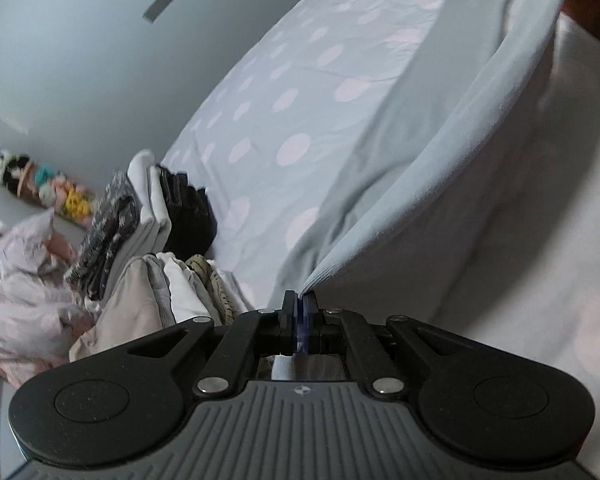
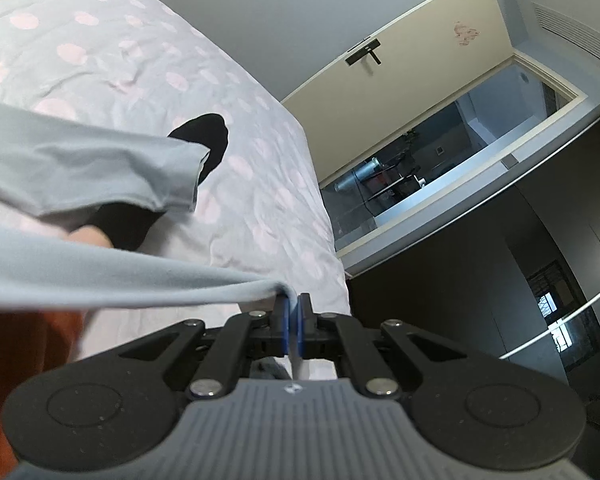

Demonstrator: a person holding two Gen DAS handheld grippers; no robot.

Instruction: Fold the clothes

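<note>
**Two tools hold up a grey top over the bed**

Closest to us, the left tool (image 1: 299, 304) is pressed together on a corner of the grey top (image 1: 440, 152). The right tool (image 2: 293, 305) is pinching another corner of the same top (image 2: 120, 280). The cloth hangs in the air between them, pulled into a long band above the bed (image 1: 300, 92). One sleeve (image 2: 100, 172) droops down on the right side.

Under the top lies the spotted bed sheet (image 2: 240, 120). A black sock (image 2: 204, 140) sits on it, right below the sleeve. Far off on the bed are piles of folded clothes (image 1: 148, 224). Some toys (image 1: 40, 184) sit by the wall behind them.

What could go wrong? Each tool holds only a small bit of cloth, so a hard pull might make a corner slip out. Then the top would drop in a heap. The loose sleeve could tuck under in a messy way when the top comes down. It could also land on the black sock and make a lump in the fold.
</note>
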